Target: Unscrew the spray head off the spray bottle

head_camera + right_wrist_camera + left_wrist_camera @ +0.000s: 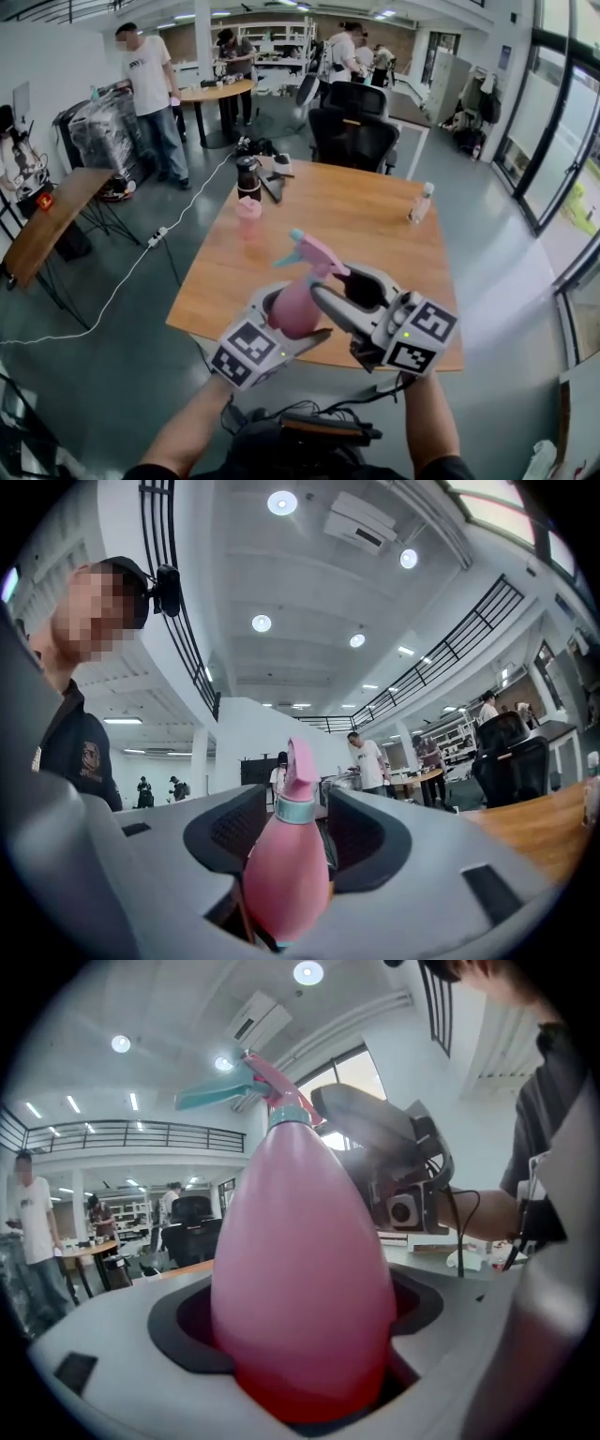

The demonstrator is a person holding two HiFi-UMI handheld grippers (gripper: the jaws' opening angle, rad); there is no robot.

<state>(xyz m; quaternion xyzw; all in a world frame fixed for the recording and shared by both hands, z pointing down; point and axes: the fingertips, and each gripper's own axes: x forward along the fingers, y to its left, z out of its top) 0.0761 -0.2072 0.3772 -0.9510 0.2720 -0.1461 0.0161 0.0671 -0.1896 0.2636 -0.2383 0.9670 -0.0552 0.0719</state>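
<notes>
A pink spray bottle [294, 307] with a pink and teal spray head [312, 251] is held up above the wooden table's [375, 230] near edge. My left gripper [281, 317] is shut on the bottle's fat body [300, 1288], whose head [251, 1087] points up and to the left. My right gripper [339, 289] comes from the right at neck height. In the right gripper view its jaws [291, 832] stand apart on both sides of the bottle's upper body [286, 874] and teal collar [295, 809], with a gap at each pad. It is open.
On the table's far side stand a pink cup [248, 217], a dark tumbler [247, 176] and a small clear bottle [421, 203]. A black office chair [354, 127] is behind the table. People stand at the back; a side table [47, 220] is at left.
</notes>
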